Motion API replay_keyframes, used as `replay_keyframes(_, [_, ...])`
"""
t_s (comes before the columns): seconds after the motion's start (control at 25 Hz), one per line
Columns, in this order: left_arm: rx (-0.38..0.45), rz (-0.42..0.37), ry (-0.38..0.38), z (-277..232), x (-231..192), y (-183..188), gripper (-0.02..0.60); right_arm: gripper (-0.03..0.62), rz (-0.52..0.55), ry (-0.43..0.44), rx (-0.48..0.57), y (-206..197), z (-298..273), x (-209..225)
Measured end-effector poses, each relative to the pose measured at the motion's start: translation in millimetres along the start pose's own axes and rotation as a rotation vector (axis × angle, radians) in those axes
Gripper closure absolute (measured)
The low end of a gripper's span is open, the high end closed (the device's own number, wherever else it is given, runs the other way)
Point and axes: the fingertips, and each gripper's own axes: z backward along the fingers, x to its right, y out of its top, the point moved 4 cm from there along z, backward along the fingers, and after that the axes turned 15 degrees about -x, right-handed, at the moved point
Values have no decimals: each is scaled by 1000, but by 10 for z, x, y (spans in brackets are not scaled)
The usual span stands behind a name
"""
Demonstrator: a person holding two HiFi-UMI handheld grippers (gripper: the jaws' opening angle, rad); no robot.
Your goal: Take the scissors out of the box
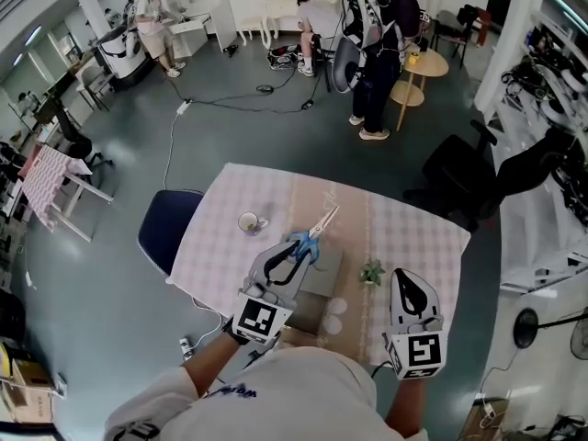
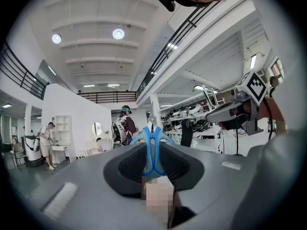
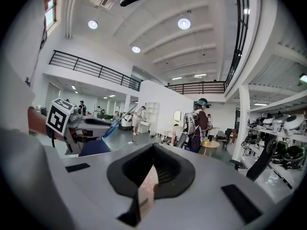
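In the head view, your left claw (image 1: 296,254) was clenched on the blue handles of the scissors (image 1: 317,228). They were held over the far left corner of the box (image 1: 323,276), with the blades pointing away from you. Your right claw (image 1: 407,283) hovered to the right of the box, apart from it. A small plant (image 1: 371,271) stood just right of the box, between it and that claw. A cup (image 1: 249,221) sat beyond the box to the left on the bench (image 1: 413,232), and two white round things (image 1: 334,315) lay at the box's near side.

In the left gripper view, the scissors (image 2: 152,150) were pinched upright between the jaws.

In the right gripper view, the jaws of your right claw (image 3: 153,150) were pressed together on nothing.
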Motion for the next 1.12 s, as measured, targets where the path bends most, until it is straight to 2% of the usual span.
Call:
replay_keyframes(0.28, [32, 8, 9, 20, -13, 144, 494, 591, -7, 9, 38, 90, 23, 33])
replay_keyframes(0.44, [80, 32, 17, 44, -29, 242, 494, 591, -74, 15, 117, 84, 40, 126])
replay_keyframes(0.6, [85, 51, 25, 97, -93, 257, 494, 591, -141, -15, 177, 80, 55, 165])
replay_keyframes(0.8, [146, 110, 46, 140, -184, 346, 494, 591, -173, -46, 199, 61, 58, 135])
replay_keyframes(0.96, [130, 122, 49, 137, -190, 286, 494, 591, -160, -48, 206, 76, 83, 114])
replay_keyframes(1.12, [159, 149, 50, 136, -187, 334, 494, 591, -162, -54, 211, 87, 83, 149])
